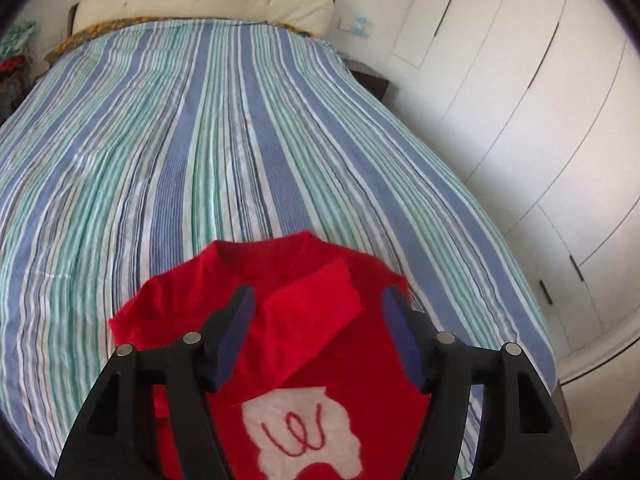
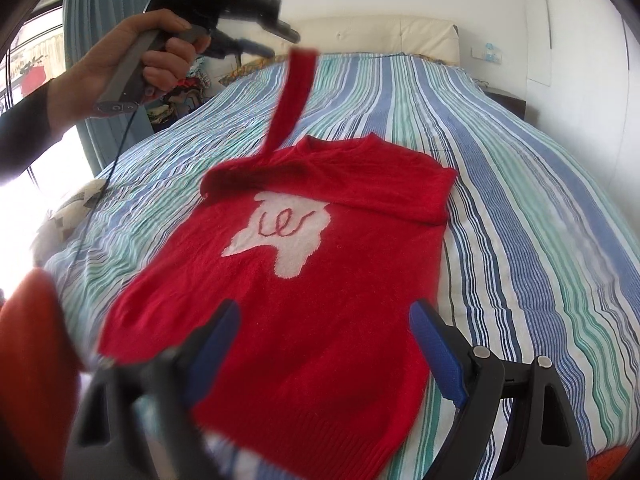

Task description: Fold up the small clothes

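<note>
A small red sweater (image 2: 320,288) with a white patch (image 2: 284,232) lies face up on the striped bed (image 2: 540,240). Its right sleeve (image 2: 400,188) is folded across the chest. Its left sleeve (image 2: 292,100) stands up in the air, blurred, just below the left gripper (image 2: 286,42). In the left wrist view the left gripper (image 1: 316,300) is open above the sweater (image 1: 304,344), with the sleeve (image 1: 316,312) falling between its fingers. The right gripper (image 2: 324,316) is open and empty above the sweater's lower part.
The bed has a cream headboard (image 1: 200,0) at the far end. White wardrobe doors (image 1: 520,100) stand along the right. A dark nightstand (image 1: 372,80) sits beside the bed. A blue curtain (image 2: 104,40) and a heap of clothes (image 2: 180,96) are on the left.
</note>
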A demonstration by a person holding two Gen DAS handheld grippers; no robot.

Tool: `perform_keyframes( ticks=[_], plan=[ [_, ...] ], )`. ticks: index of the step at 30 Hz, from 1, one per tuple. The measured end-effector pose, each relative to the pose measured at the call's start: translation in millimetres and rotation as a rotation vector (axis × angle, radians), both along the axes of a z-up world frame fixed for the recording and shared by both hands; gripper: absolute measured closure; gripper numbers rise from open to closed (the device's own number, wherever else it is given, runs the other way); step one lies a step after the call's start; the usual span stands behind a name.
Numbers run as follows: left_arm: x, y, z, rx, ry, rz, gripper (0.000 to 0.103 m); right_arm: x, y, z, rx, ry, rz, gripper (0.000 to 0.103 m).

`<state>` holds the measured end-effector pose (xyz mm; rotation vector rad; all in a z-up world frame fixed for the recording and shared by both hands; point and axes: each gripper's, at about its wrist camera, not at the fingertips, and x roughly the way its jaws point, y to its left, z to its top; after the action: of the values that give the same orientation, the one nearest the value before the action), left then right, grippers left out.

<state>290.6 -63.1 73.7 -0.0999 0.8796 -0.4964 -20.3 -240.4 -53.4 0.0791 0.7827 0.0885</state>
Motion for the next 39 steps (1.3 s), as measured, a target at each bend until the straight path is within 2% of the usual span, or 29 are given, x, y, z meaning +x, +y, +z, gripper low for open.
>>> perform_keyframes(
  ticks=[3,7,9,12,15,17,19,20,22,23,25,27,32,35,36,37,39],
  plan=[
    [-11.9,38.5,-12.6,0.018,-0.017,0.054,0.028,-3.6,-2.4,1.9,0.014,-0.011,0.0,0.017],
    [-27.5,111.7,-48.0,0.15,-0.028,0.186,0.029,-1.5,-7.5,1.5,0.044,-0.012,-0.002,0.017],
    [-43.4,138.8,-74.4,0.221,-0.002,0.197,0.03,1.2,-10.7,0.6,0.067,-0.008,-0.002,0.017],
    [-66.8,142.9,-115.9,0.298,0.063,0.141,0.034,4.4,-12.5,-2.0,0.087,0.002,-0.002,0.017],
    [-69.3,120.2,-144.4,0.35,0.072,0.107,0.033,6.8,-12.7,-6.4,0.088,0.021,-0.005,0.017],
    [-57.1,106.0,-160.6,0.382,0.079,0.144,0.033,8.1,-13.4,-8.7,0.088,0.031,-0.011,0.017],
    [-40.3,101.8,-173.0,0.387,0.084,0.238,0.034,7.9,-15.0,-9.4,0.086,0.034,-0.022,0.017],
    [-34.8,103.4,-174.6,0.366,0.071,0.3,0.038,7.4,-16.1,-9.4,0.085,0.034,-0.029,0.017],
    [-34.2,117.8,-178.3,0.274,0.054,0.393,0.089,6.4,-19.0,-9.6,0.087,0.035,-0.046,0.017],
    [-36.1,125.3,-183.3,0.208,0.089,0.416,0.095,6.2,-21.0,-9.7,0.09,0.037,-0.055,0.017],
    [-48.3,127.0,-185.6,0.2,0.067,0.429,0.096,6.0,-24.1,-10.2,0.097,0.039,-0.068,0.017],
    [-53.6,123.3,-186.9,0.222,0.061,0.407,0.096,7.3,-26.2,-11.0,0.104,0.041,-0.071,0.017],
    [-55.5,137.9,-187.3,0.147,0.099,0.423,0.089,11.4,-26.8,-15.4,0.112,0.061,-0.058,0.017],
    [-69.8,143.0,-181.2,0.161,0.099,0.407,0.08,7.4,-26.5,-10.9,0.103,0.037,-0.059,0.017],
    [-77.2,146.2,-177.7,0.18,0.097,0.411,0.072,6.9,-26.8,-9.6,0.101,0.029,-0.064,0.017],
    [-84.6,151.0,-174.4,0.194,0.098,0.416,0.057,6.2,-28.2,-8.6,0.102,0.023,-0.072,0.017],
    [-102.1,165.4,-167.6,0.207,0.093,0.437,0.037,5.2,-31.9,-7.7,0.109,0.017,-0.089,0.017]
  ],
)
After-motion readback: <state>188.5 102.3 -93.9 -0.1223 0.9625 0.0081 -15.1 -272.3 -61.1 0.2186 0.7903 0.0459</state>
